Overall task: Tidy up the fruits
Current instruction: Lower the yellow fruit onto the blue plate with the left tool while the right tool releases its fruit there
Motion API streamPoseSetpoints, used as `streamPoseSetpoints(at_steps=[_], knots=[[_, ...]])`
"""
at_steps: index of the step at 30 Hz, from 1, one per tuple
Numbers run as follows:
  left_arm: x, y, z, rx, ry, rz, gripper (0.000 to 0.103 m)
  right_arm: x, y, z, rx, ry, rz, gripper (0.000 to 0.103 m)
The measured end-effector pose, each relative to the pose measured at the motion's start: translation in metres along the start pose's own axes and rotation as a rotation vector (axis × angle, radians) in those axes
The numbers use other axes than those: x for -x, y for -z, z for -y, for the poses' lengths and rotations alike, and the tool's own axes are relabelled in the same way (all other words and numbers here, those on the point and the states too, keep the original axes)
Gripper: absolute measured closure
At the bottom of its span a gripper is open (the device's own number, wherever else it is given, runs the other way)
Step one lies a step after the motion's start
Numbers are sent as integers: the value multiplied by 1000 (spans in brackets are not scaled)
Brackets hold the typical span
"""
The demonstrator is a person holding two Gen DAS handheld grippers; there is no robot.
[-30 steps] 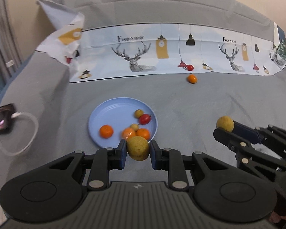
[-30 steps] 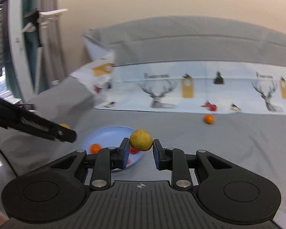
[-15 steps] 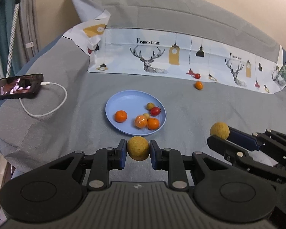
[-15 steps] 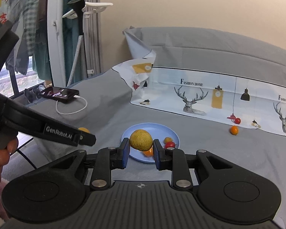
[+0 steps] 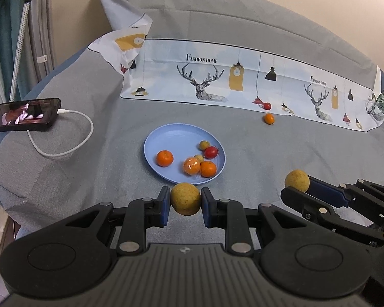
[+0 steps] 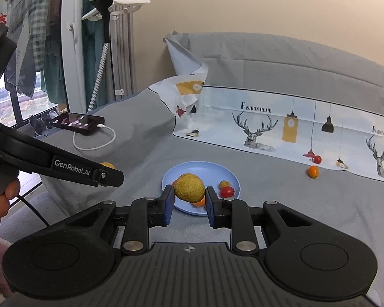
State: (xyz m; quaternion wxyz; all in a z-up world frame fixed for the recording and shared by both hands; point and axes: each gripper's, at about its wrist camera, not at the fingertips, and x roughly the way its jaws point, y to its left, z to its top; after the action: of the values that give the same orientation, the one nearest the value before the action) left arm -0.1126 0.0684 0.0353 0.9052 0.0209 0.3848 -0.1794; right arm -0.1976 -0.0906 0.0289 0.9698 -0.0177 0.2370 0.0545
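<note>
Fruits: each gripper is clamped on one yellow-green fruit, the left gripper (image 5: 185,206) on the left fruit (image 5: 185,202), the right gripper (image 6: 188,203) on the right fruit (image 6: 189,188). Over the last second both have drawn back from the blue plate (image 5: 166,133), now at 12 o'clock beyond the fingers on the grey bed. Neither fruit is over the plate, so I judge both drops remain; a small orange (image 5: 269,119) and red fruit (image 5: 267,106) lie loose at 2 o'clock.

Soft even light, sharp, fisheye-bent edges.
</note>
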Motion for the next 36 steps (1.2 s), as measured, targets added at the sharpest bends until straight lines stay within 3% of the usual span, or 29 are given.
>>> streamPoseSetpoints(at_steps=[20,36], knots=[[-54,-31,-15,52,-9,-44,75,-49,2,13,-28,22,-93,75],[-170,-81,-19,44,-32,-122,75,-171,-15,43,-37,39,-168,75]])
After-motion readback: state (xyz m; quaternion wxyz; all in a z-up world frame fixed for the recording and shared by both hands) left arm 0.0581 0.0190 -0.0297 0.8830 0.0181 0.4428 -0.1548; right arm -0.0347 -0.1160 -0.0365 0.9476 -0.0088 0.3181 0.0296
